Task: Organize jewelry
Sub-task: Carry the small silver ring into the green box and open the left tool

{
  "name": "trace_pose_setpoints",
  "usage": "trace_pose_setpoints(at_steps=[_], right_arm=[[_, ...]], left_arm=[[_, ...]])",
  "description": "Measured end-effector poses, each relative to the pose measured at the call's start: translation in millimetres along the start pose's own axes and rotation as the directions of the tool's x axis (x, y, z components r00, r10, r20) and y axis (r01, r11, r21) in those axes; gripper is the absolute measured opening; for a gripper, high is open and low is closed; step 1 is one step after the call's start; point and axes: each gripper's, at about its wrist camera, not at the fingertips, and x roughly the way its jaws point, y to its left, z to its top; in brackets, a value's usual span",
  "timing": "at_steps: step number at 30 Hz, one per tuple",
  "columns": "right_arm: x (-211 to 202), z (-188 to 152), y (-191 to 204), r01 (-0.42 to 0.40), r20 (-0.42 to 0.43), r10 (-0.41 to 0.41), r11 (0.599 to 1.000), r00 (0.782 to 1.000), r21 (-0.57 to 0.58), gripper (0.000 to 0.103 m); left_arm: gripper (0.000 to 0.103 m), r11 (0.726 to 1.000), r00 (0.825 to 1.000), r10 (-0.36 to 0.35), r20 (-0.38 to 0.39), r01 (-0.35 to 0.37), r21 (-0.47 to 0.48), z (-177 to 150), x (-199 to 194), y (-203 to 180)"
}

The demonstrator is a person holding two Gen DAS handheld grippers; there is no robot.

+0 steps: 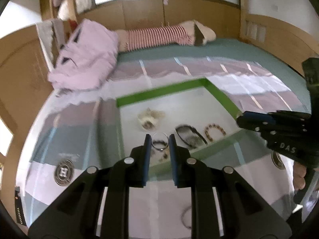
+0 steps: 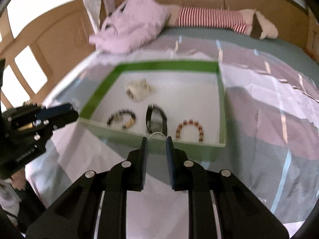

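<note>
Left gripper (image 1: 159, 142) clamped on ring (image 1: 160, 141); right gripper (image 2: 156, 144) clamped on clear ring (image 2: 156, 138). Carry level over tray (image 2: 159, 66); release low, clear of bracelets.

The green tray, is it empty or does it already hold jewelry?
Not empty: the green tray holds a brown beaded bracelet, a dark bracelet and other pieces.

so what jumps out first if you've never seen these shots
The green-walled tray on the pastel bedspread, with a beaded bracelet and a dark watch on its white floor. Then each gripper holds a thin ring at its tips: the left gripper over the tray, the right gripper at its near wall.
</note>
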Motion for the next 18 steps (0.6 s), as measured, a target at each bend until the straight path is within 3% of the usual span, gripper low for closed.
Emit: trace_pose_setpoints(at_steps=[5,8,18], right_arm=[[-18,8,-5,0.004,0.141,-0.011,0.999,0.990,0.048,0.018],[-25,10,-9,0.015,0.200,-0.029,0.997,0.979,0.073,0.018],[-17,12,-11,0.050,0.230,-0.071,0.994,0.970,0.096,0.018]], left_arm=[[0.018,0.998,0.995,0.062,0.072,-0.063,0.012,7,-10,-2],[0.018,0.998,0.995,0.062,0.076,-0.063,0.003,8,-9,0],[0.018,0.995,0.990,0.102,0.101,-0.100,-0.021,12,-6,9]])
